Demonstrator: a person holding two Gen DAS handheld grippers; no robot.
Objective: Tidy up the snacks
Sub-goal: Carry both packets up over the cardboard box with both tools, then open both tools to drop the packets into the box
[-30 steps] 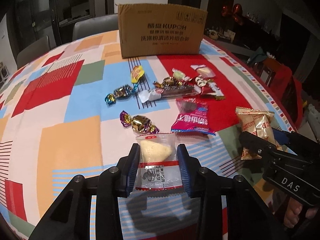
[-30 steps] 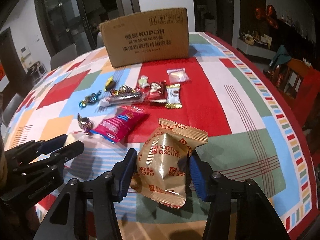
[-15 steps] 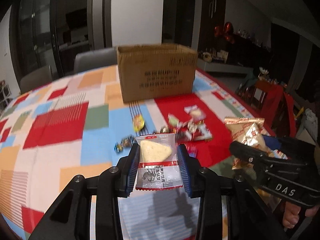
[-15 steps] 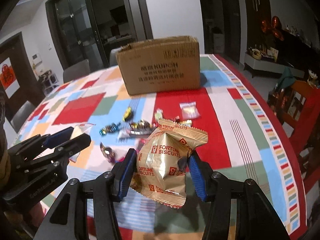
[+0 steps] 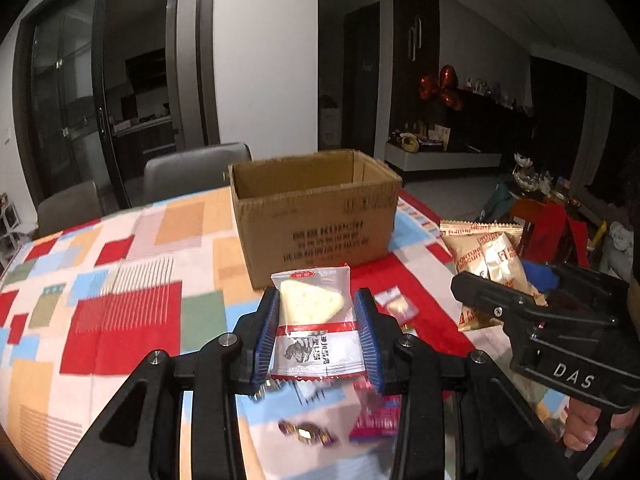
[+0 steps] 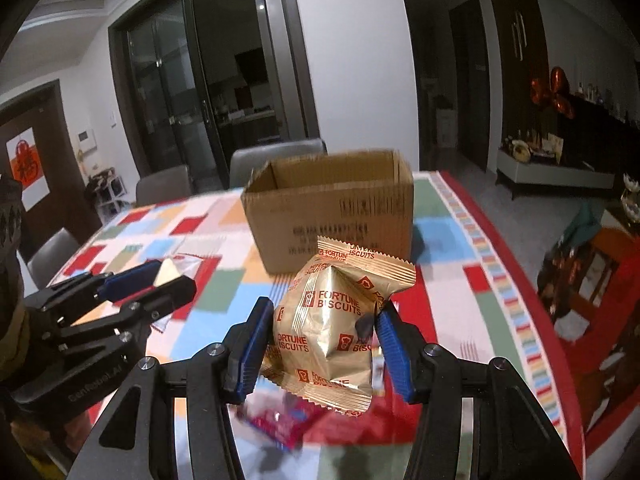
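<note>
My left gripper (image 5: 316,336) is shut on a clear snack packet with a pale wedge inside (image 5: 314,320), held in the air above the table. My right gripper (image 6: 324,340) is shut on a gold Fortune Biscuits packet (image 6: 332,328), also lifted. An open cardboard box (image 5: 316,216) stands ahead on the table; it also shows in the right wrist view (image 6: 332,216). The right gripper with its gold packet (image 5: 488,256) shows at the right of the left wrist view. The left gripper (image 6: 160,280) shows at the left of the right wrist view.
Loose snacks lie on the colourful tablecloth (image 5: 120,300) below the grippers: a wrapped candy (image 5: 306,432), a red packet (image 5: 376,416) and a small clear packet (image 5: 396,304). Grey chairs (image 5: 192,172) stand behind the table. A red chair (image 6: 592,272) is to the right.
Both grippers have risen with their packets and moved toward the box. The box's open top is now visible, and the loose snacks have dropped low in view.
</note>
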